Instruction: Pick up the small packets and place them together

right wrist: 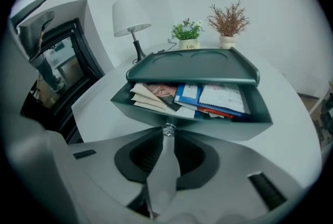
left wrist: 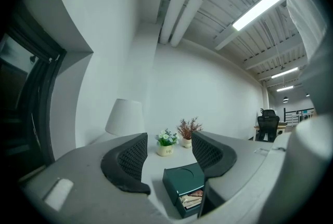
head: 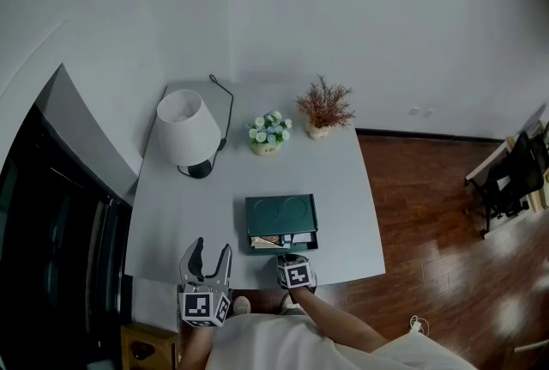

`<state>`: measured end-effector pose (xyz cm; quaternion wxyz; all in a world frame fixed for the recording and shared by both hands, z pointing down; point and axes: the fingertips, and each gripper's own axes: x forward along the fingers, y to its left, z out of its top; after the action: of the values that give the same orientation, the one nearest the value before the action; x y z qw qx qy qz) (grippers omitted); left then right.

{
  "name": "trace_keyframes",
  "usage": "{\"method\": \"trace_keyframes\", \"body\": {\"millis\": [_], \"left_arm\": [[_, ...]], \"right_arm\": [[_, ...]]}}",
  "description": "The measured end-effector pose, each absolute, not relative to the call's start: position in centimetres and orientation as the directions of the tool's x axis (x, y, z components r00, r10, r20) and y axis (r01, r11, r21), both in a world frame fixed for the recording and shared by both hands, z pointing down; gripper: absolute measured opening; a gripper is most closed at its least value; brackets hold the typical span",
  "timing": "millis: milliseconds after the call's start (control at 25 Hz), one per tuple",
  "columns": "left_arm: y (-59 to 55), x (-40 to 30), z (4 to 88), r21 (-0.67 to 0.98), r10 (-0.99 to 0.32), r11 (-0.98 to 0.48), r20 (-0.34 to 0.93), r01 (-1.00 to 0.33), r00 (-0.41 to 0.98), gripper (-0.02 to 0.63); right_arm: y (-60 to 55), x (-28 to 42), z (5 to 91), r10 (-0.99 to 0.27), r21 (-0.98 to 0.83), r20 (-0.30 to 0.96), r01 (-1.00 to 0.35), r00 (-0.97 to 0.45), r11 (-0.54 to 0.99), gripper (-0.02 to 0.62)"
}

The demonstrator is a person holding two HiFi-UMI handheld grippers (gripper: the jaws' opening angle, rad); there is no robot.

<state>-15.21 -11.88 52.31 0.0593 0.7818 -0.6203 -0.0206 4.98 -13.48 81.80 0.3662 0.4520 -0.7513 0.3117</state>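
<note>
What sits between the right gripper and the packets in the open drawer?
Right gripper view: only the drawer's front wall and its small metal knob, on which the right gripper is shut. The packets lie just behind that wall.

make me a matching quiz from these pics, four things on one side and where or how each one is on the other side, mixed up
Things:
1. lamp
2. packets
3. left gripper
4. right gripper

Places or states:
A. closed on the drawer knob
B. jaws apart, holding nothing
C. standing at the far left of the table
D. lying in the open drawer of the green box

Pairs: 1-C, 2-D, 3-B, 4-A
</note>
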Motion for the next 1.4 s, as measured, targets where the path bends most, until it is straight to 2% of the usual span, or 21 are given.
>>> {"method": "trace_keyframes", "body": {"millis": [280,560,640,800,960,1120,1400], "left_arm": [[-11.9,-14.3,52.6,0.129,-0.965,-0.251,0.043,-0.959,0.258,0.250],[-12.0,-13.1,53.3,0.143,-0.957,-0.273,0.060,-0.951,0.284,0.250],[-11.9,-12.8,53.5,0.148,-0.956,-0.276,0.062,-0.950,0.288,0.250],[-11.9,-12.8,53.6,0.144,-0.955,-0.277,0.066,-0.950,0.289,0.250],[-12.1,-13.0,53.5,0.157,-0.957,-0.269,0.068,-0.950,0.282,0.250],[-12.2,-12.8,52.6,0.161,-0.957,-0.273,0.052,-0.949,0.284,0.250],[-12.4,-11.8,49.9,0.074,-0.954,-0.298,0.015,-0.952,0.299,0.250]], "right_arm": [[-7.3,4.9,82.1,-0.370,-0.192,0.857,-0.888,-0.359,0.418,0.064],[-7.2,5.6,82.9,-0.412,-0.161,0.842,-0.891,-0.348,0.424,0.067],[-7.3,6.1,82.8,-0.428,-0.149,0.842,-0.905,-0.328,0.399,0.109],[-6.8,6.7,79.8,-0.477,-0.181,0.794,-0.896,-0.377,0.406,0.114],[-8.4,9.0,73.9,-0.634,-0.134,0.675,-0.908,-0.378,0.397,0.114],[-11.2,10.6,66.4,-0.789,-0.112,0.477,-0.917,-0.387,0.382,0.112],[-14.2,10.5,55.1,-0.875,-0.100,0.160,-0.889,-0.457,0.447,0.112]]}}
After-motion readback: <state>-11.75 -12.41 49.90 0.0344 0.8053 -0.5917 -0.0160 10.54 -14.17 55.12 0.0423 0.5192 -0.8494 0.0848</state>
